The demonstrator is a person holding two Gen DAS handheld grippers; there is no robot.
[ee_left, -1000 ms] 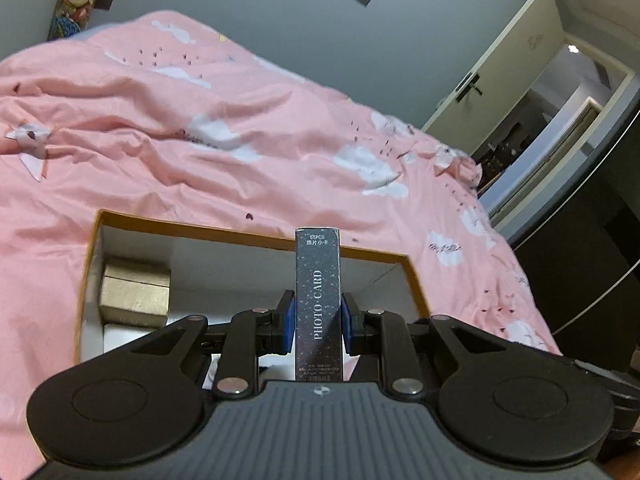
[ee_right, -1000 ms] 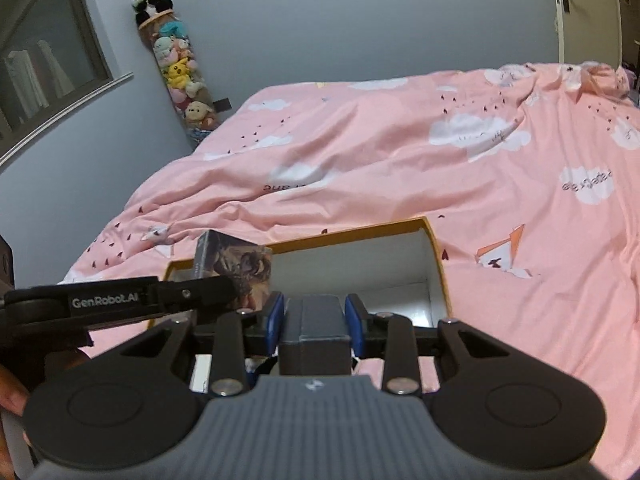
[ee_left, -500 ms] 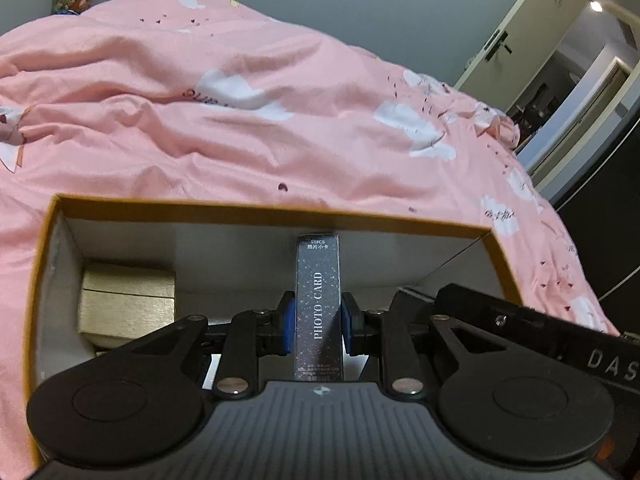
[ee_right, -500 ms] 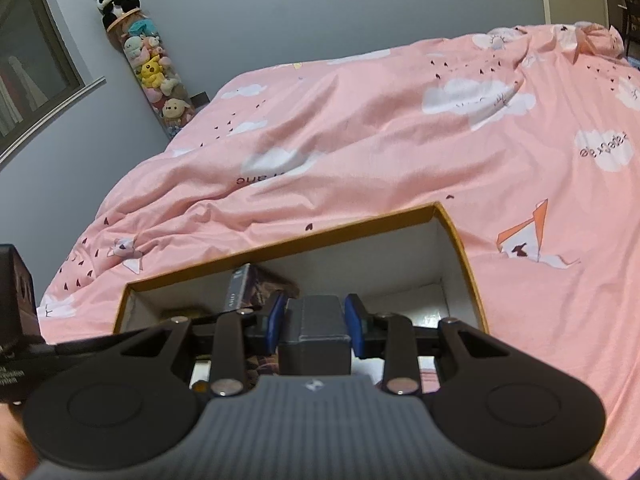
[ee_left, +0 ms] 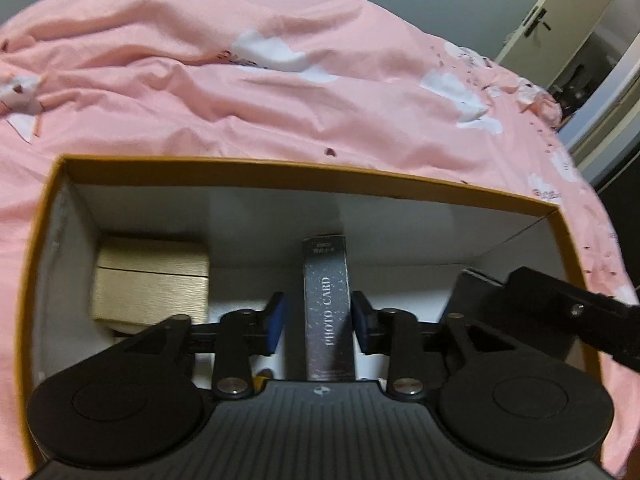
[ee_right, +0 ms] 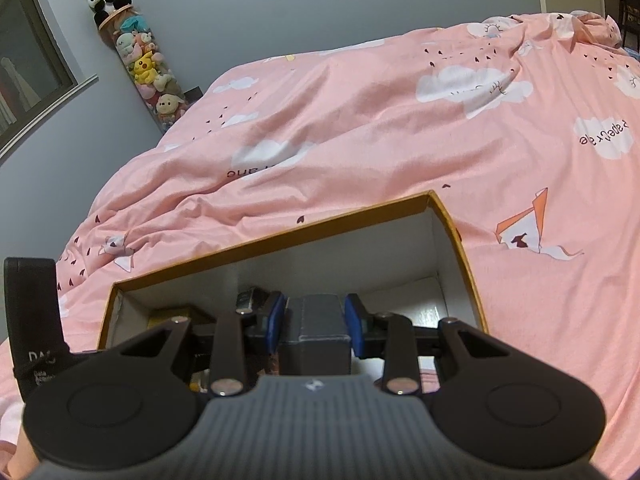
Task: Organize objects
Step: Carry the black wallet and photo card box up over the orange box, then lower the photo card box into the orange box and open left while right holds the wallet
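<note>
An open orange-rimmed cardboard box (ee_left: 304, 174) with white inside walls lies on the pink bed. My left gripper (ee_left: 319, 312) reaches into it; its blue pads (ee_left: 276, 316) stand apart from the dark "PHOTO CARD" box (ee_left: 328, 312), which stands upright between them. A gold box (ee_left: 150, 280) sits inside at the left. My right gripper (ee_right: 315, 320) is shut on a dark grey box (ee_right: 316, 332) and holds it over the cardboard box (ee_right: 280, 236). It also shows at the right of the left wrist view (ee_left: 552, 304).
A pink cloud-print duvet (ee_right: 400, 128) covers the bed all around the box. A tube of plush toys (ee_right: 140, 56) stands in the room's corner. A door (ee_left: 560, 12) is open at the far right.
My left gripper has gone down into the box and its pads have opened away from the photo card box. My right gripper has moved lower over the box with the grey box.
</note>
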